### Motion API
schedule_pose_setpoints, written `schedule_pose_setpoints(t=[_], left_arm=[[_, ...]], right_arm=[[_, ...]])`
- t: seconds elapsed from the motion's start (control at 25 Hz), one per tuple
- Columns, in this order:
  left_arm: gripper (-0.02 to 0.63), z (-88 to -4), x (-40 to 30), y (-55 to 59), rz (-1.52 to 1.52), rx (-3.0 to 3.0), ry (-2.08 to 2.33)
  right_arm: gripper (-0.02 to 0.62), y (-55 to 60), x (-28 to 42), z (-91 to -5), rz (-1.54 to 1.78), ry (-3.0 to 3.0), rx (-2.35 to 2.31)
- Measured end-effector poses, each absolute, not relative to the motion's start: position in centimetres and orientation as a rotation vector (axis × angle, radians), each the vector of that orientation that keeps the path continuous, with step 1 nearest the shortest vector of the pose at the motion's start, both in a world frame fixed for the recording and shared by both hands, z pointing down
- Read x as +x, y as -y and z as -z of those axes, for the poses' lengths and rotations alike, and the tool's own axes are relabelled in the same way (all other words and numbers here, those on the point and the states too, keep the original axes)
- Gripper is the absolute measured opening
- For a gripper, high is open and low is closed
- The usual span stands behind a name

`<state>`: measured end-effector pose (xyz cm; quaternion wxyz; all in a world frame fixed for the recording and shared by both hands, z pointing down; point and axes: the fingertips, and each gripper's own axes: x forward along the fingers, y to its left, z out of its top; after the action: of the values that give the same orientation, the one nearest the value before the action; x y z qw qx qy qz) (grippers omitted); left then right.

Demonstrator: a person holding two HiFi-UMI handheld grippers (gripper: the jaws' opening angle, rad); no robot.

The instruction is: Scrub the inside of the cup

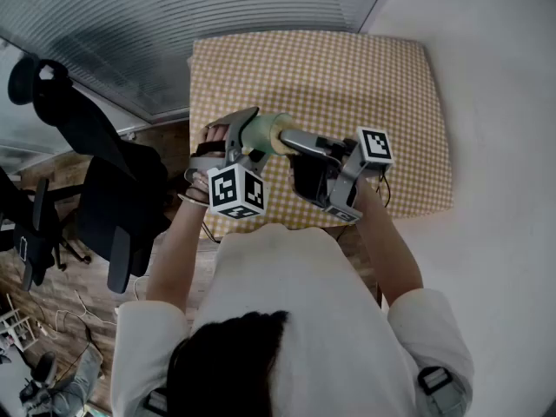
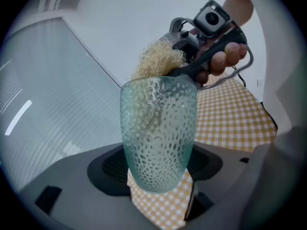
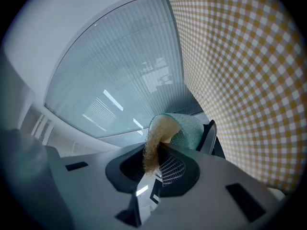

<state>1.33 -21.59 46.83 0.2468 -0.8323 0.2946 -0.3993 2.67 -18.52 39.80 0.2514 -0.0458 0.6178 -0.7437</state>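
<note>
Left gripper (image 1: pixel 250 135), jaws wide, is clamping dimpled pale-green glass cup (image 2: pixel 158 128). Right gripper (image 1: pixel 304 142), at 3 o'clock, is pinching tan fibrous scrubber (image 2: pixel 158 59), jaws nearly together. Hard shoving risks twisting cup loose.

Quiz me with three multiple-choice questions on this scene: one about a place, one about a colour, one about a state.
1. Where is the scrubber?
A beneath the cup
B at the cup's mouth
C far from the cup

2. What colour is the tablecloth?
A yellow-and-white check
B plain blue
C red stripes

3. What is the right tool doing?
A gaping empty
B gripping the cup
C gripping the scrubber

Answers:
1 B, its fibres poke in at the rim.
2 A, the head view shows the checks.
3 C, its jaws pinch the fibres, while the left tool holds the cup.
</note>
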Motion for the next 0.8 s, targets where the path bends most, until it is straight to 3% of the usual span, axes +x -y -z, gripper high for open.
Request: schedule_pose_setpoints(t=[0.8], left_arm=[[0.338,-49.2,0.3,21.7,1.029,-2.593,-1.088]], right_arm=[[0.058,19.0,3.4,-40.2,1.923,-1.777,-0.251]])
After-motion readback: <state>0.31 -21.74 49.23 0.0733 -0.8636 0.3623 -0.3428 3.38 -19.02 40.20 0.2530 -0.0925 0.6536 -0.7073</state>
